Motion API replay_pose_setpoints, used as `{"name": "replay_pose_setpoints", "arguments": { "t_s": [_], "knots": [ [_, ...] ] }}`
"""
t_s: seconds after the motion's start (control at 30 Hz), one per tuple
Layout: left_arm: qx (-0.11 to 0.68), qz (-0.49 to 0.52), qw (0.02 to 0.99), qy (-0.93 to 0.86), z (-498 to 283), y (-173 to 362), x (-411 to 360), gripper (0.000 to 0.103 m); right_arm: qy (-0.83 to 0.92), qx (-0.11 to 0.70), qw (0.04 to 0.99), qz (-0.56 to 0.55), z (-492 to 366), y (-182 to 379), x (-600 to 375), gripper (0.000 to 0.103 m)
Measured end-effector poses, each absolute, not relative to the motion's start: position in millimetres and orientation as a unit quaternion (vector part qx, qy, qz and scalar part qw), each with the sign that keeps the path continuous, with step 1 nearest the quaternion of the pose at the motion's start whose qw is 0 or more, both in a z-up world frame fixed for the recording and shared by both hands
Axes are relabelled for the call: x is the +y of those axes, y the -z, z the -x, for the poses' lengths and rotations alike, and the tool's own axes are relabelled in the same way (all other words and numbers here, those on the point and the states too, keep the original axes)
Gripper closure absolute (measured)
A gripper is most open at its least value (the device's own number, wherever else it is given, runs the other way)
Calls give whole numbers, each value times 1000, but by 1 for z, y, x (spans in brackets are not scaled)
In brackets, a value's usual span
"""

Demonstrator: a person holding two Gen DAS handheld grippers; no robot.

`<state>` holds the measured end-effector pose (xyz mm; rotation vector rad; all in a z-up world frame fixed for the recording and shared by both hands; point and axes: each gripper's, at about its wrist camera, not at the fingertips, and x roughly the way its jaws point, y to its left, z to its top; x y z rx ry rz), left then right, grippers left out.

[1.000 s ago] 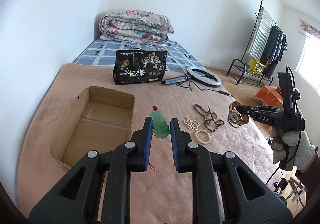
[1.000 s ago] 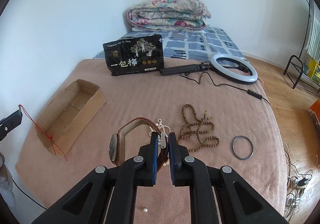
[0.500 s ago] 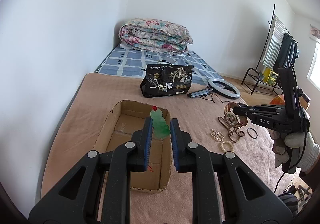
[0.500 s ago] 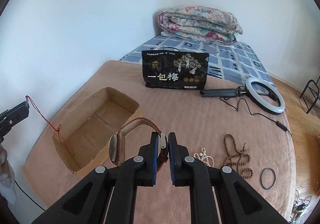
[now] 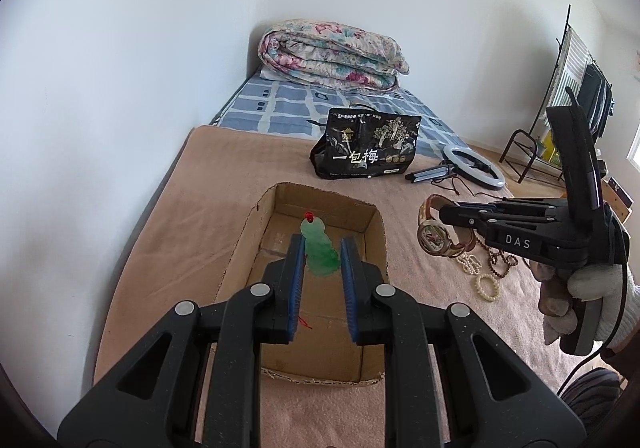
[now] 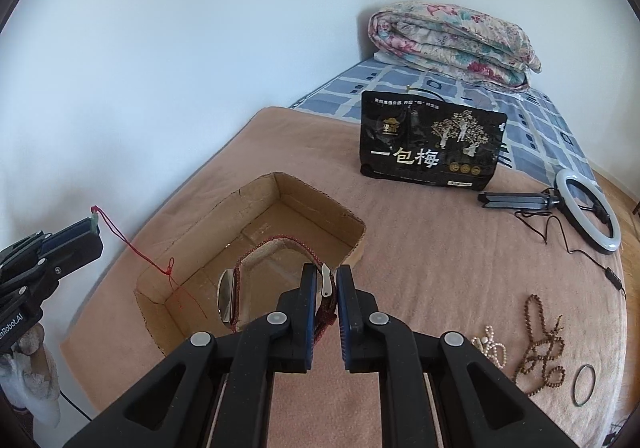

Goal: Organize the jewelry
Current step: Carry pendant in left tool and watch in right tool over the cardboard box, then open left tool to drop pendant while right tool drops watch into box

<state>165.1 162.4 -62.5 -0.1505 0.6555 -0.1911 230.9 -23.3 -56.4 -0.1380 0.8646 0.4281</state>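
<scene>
My left gripper (image 5: 321, 264) is shut on a green jade pendant (image 5: 319, 251) with a red cord, held above the open cardboard box (image 5: 370, 312). The cord (image 6: 136, 252) hangs down into the box (image 6: 256, 187) in the right wrist view, where the left gripper (image 6: 86, 234) shows at the left edge. My right gripper (image 6: 324, 286) is shut on the strap of a wristwatch (image 6: 228, 298) with a red-brown band, above the box's near right part. The watch (image 5: 434, 236) and right gripper (image 5: 448, 213) also show right of the box.
On the tan blanket right of the box lie a pearl strand (image 6: 490, 348), a brown bead necklace (image 6: 542, 348), a dark bangle (image 6: 584, 384) and a pearl bracelet (image 5: 488, 287). A black snack bag (image 6: 432, 141), a ring light (image 6: 588, 213) and a folded quilt (image 6: 452, 39) are behind.
Both grippers have moved left from the jewelry pile to above the cardboard box, each still holding its piece. The pendant's cord now dangles into the box.
</scene>
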Motion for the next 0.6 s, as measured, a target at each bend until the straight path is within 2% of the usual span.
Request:
{"name": "replay_pose_setpoints", "arguments": {
  "t_s": [0.6],
  "knots": [
    [378, 62, 920, 85, -175, 121, 155, 86, -203, 458, 862, 81, -272, 120, 14, 95]
  ]
}}
